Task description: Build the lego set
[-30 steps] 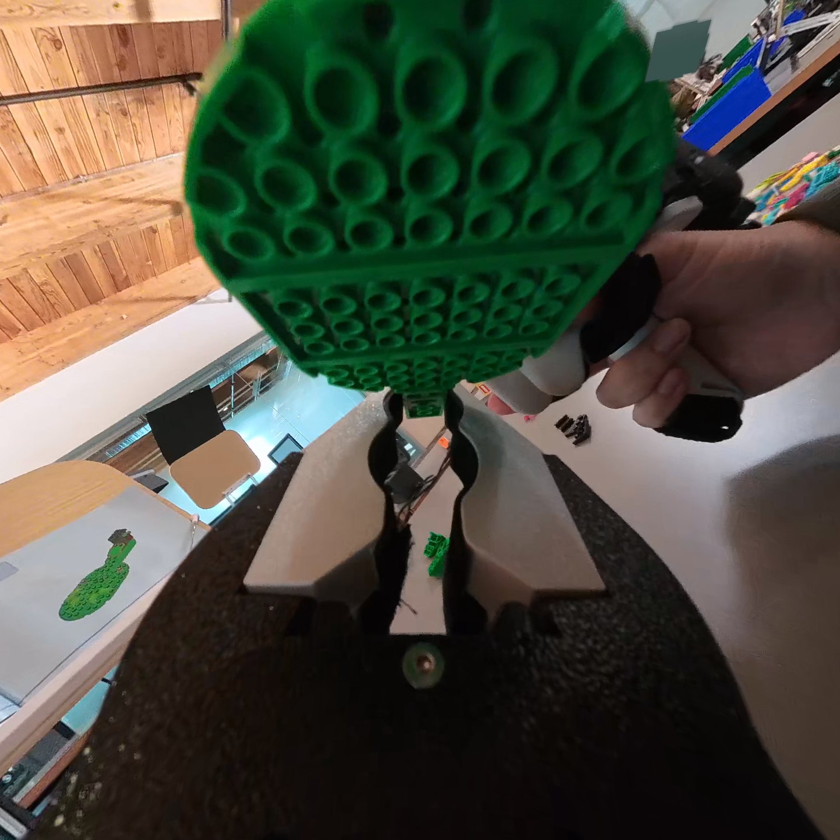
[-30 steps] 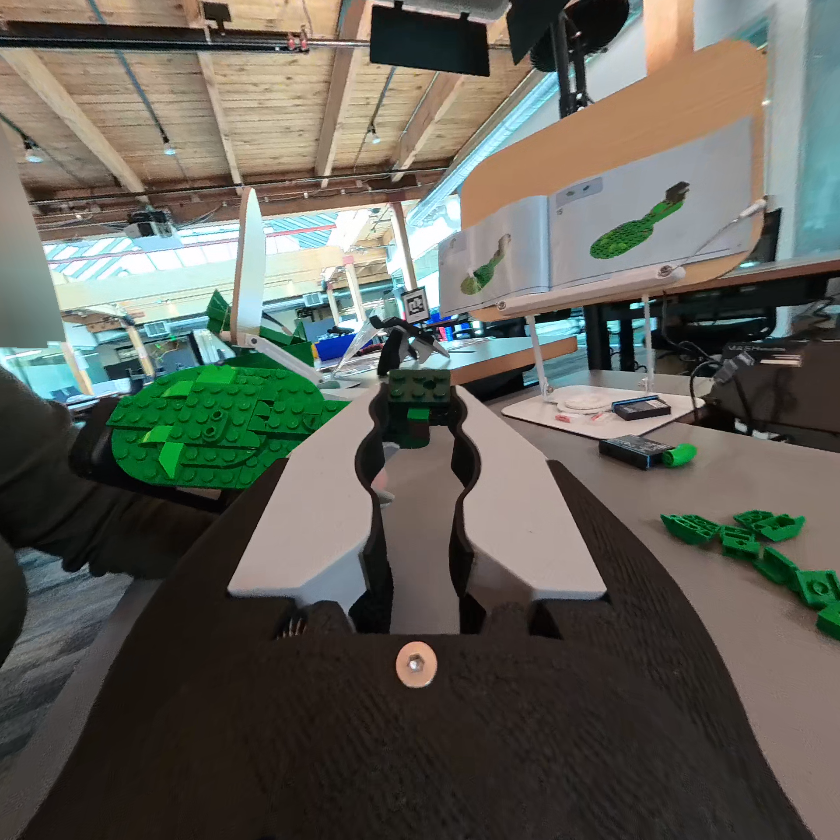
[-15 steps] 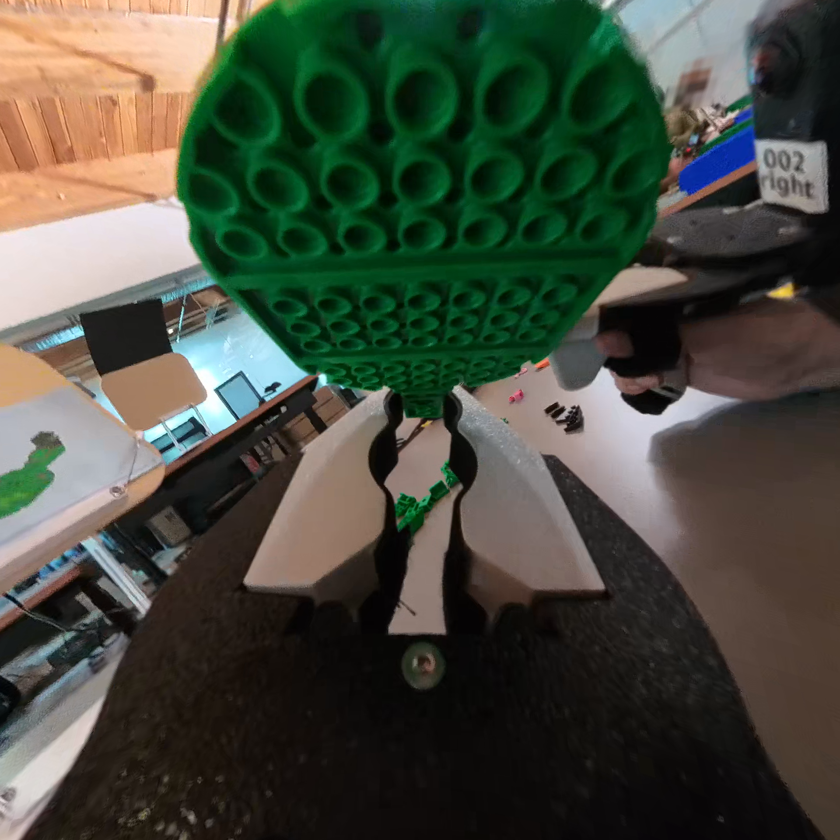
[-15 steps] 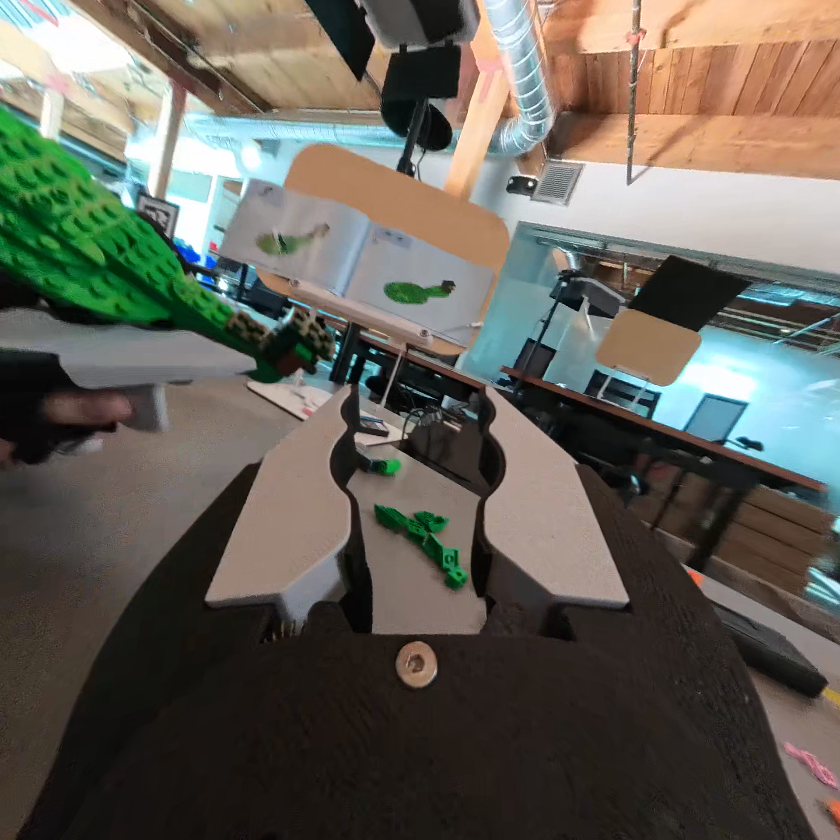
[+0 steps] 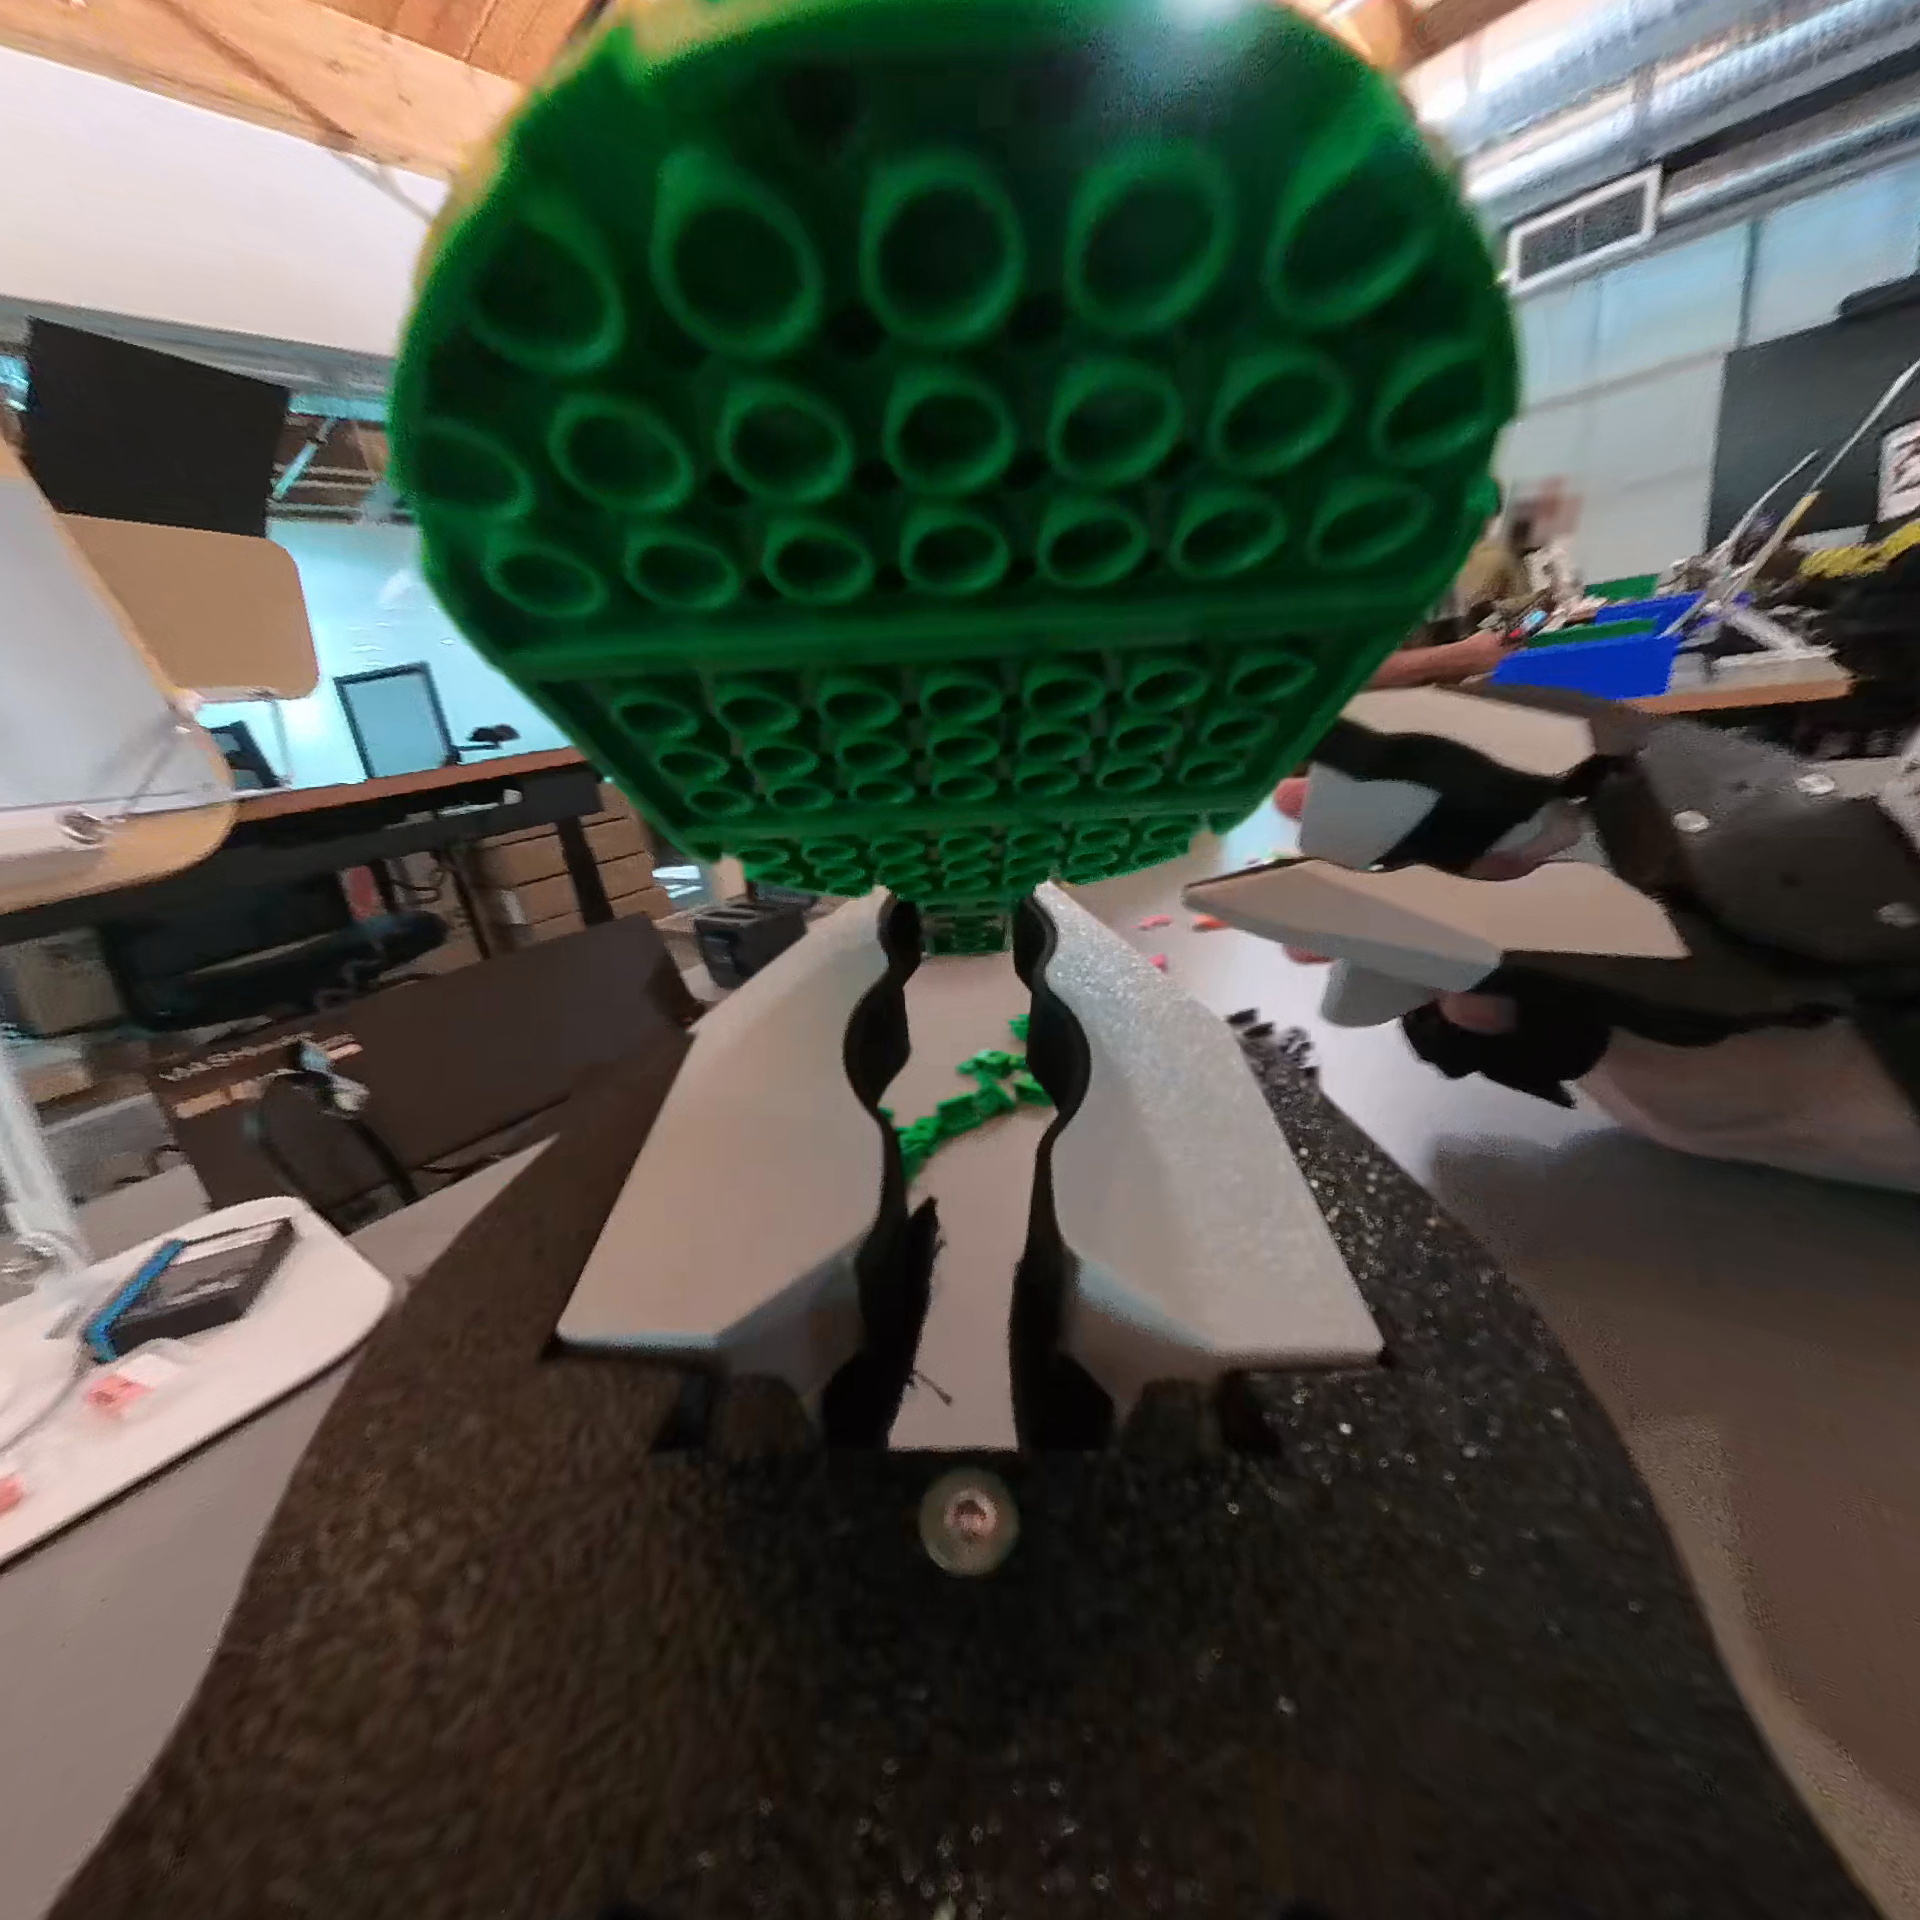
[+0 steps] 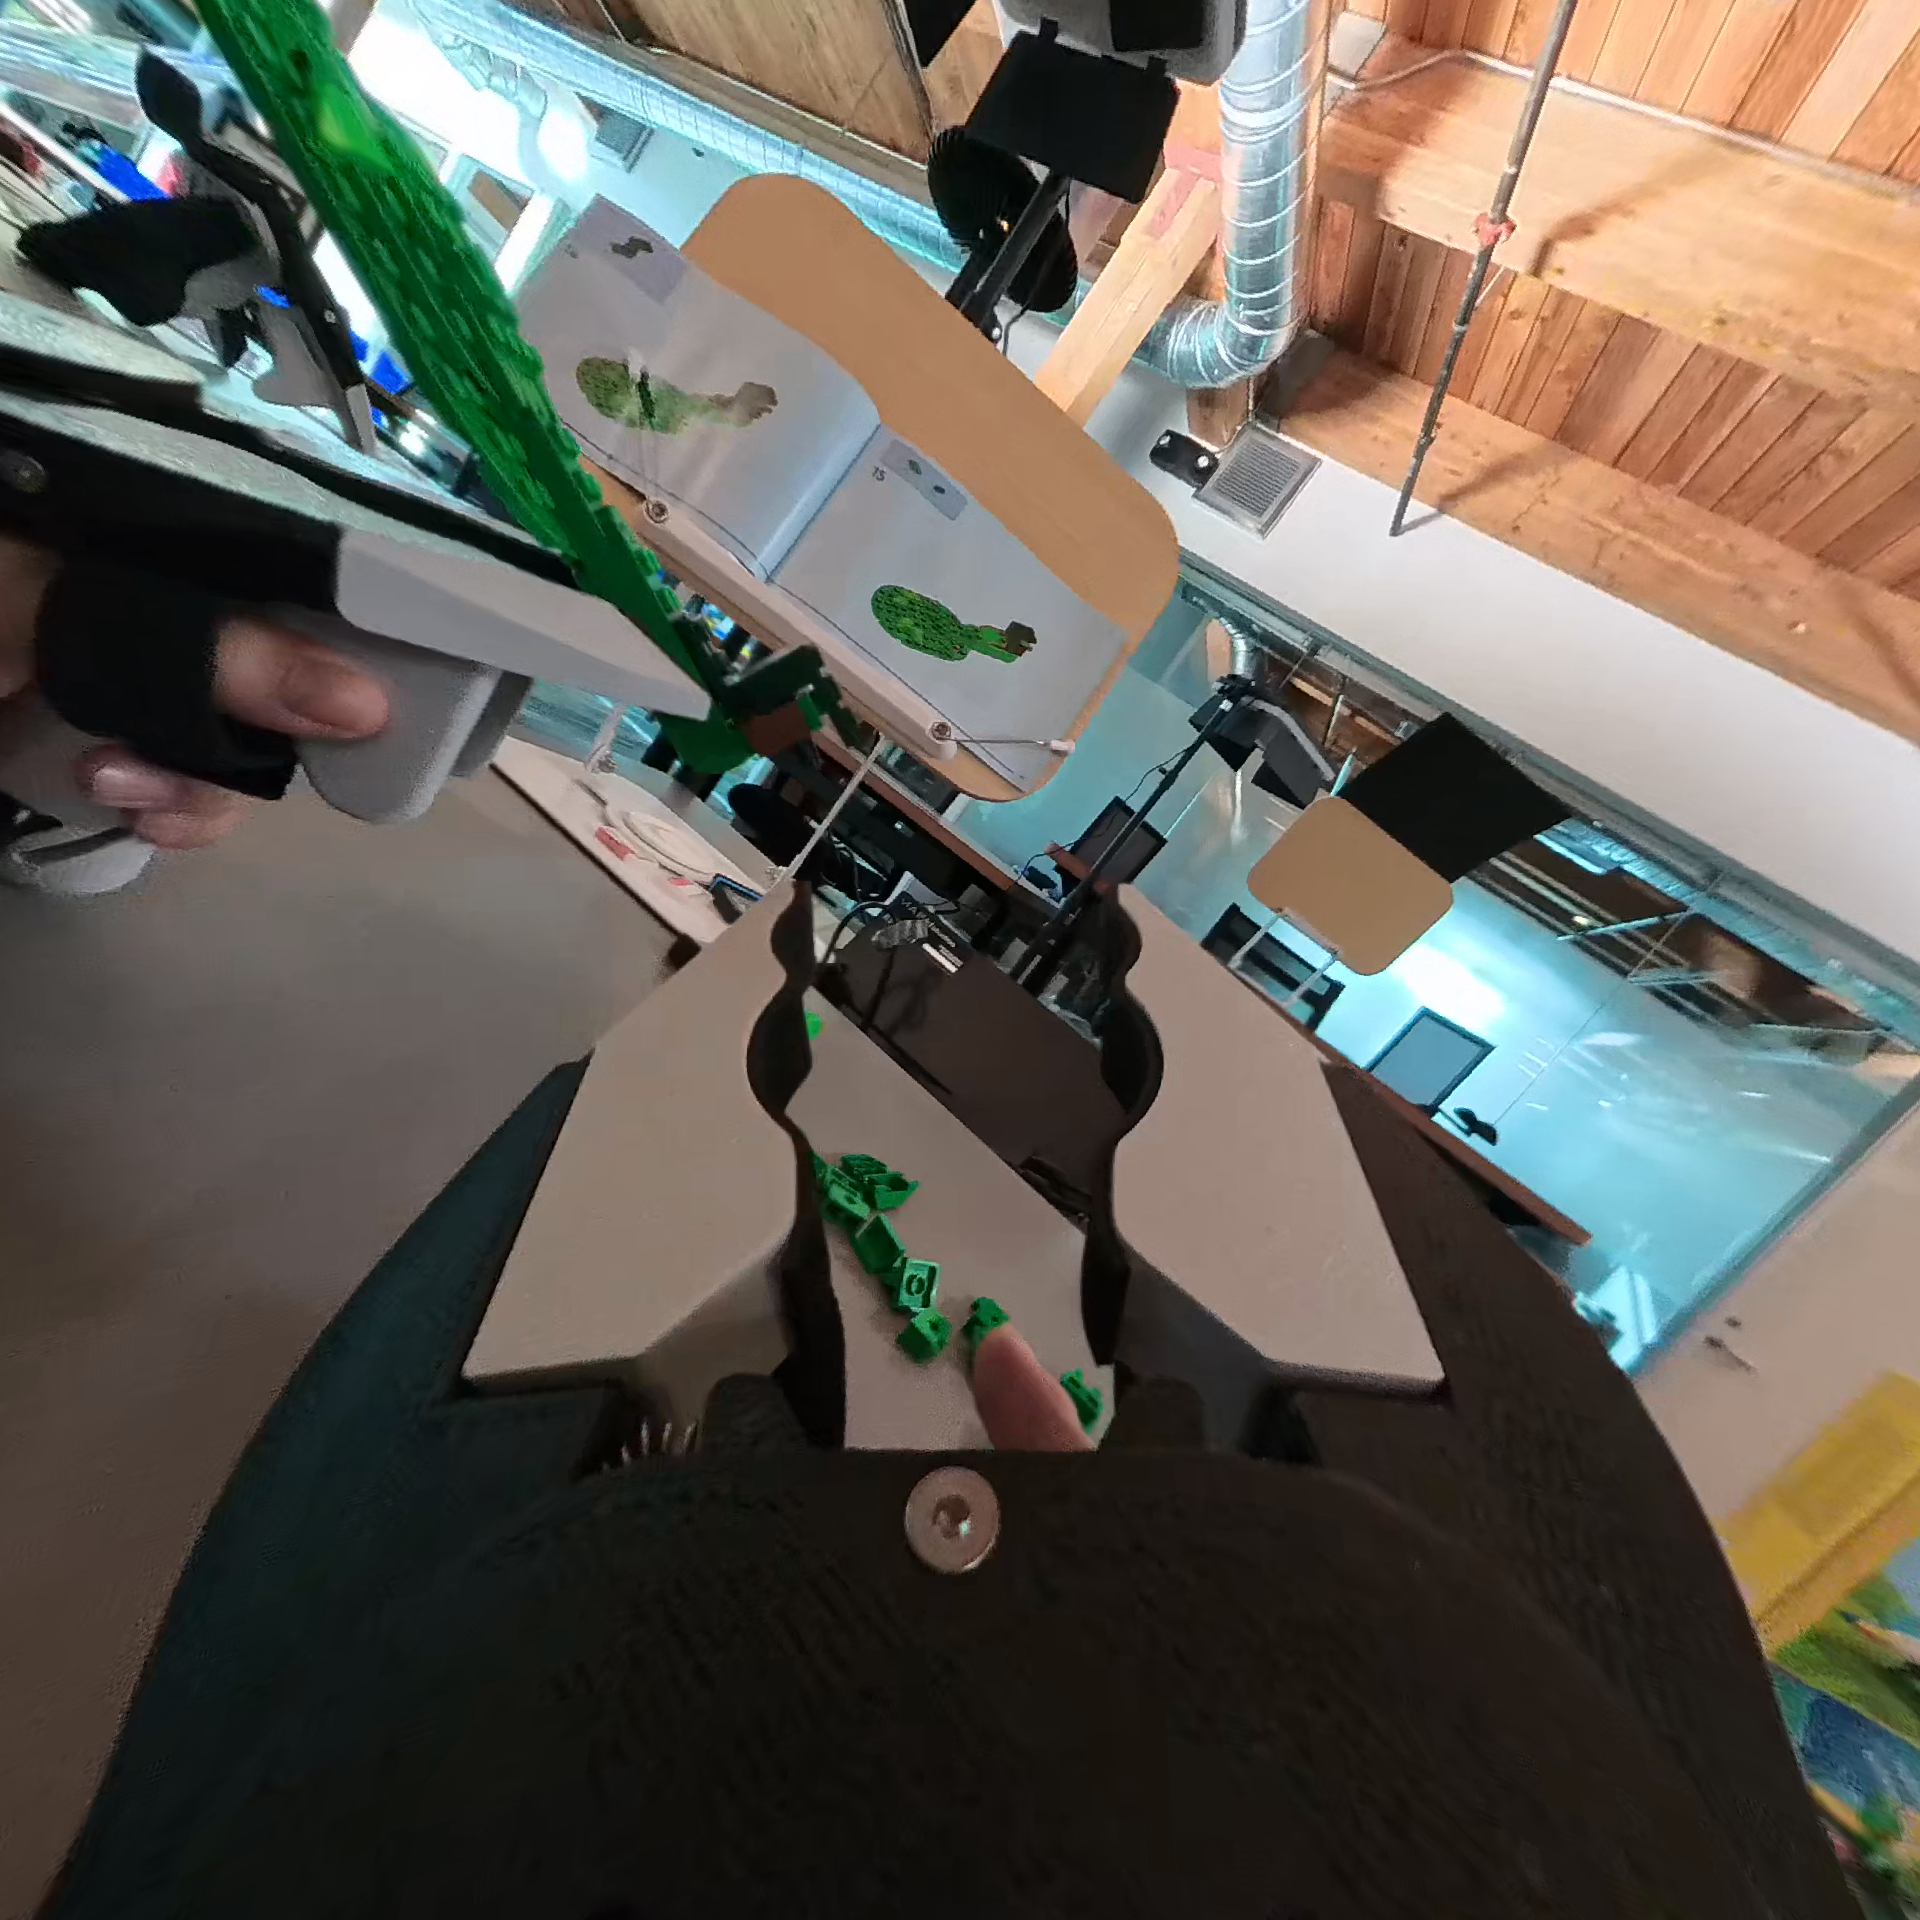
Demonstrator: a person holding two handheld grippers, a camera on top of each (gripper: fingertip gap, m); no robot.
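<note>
My left gripper (image 5: 961,925) is shut on the narrow end of a large green lego plate build (image 5: 935,468), which stands up in front of the camera with its underside toward me. In the right wrist view the build (image 6: 447,312) is edge-on at upper left, held by the left gripper (image 6: 707,707), with small dark pieces at its narrow end. My right gripper (image 6: 956,914) is open and empty, above several loose green pieces (image 6: 883,1236) on the grey table. It also shows in the left wrist view (image 5: 1257,857), to the right of the build.
An open instruction booklet (image 6: 831,499) sits on a tan stand behind the build. A white tray (image 5: 312,1351) with a black device lies at the left. A fingertip (image 6: 1023,1392) shows between my right fingers. A colourful box (image 6: 1829,1558) lies at the right edge.
My right gripper was shut on a small dark green piece a second ago; it has opened, is empty, and has swung away over the loose pieces. The left has turned with the build.
</note>
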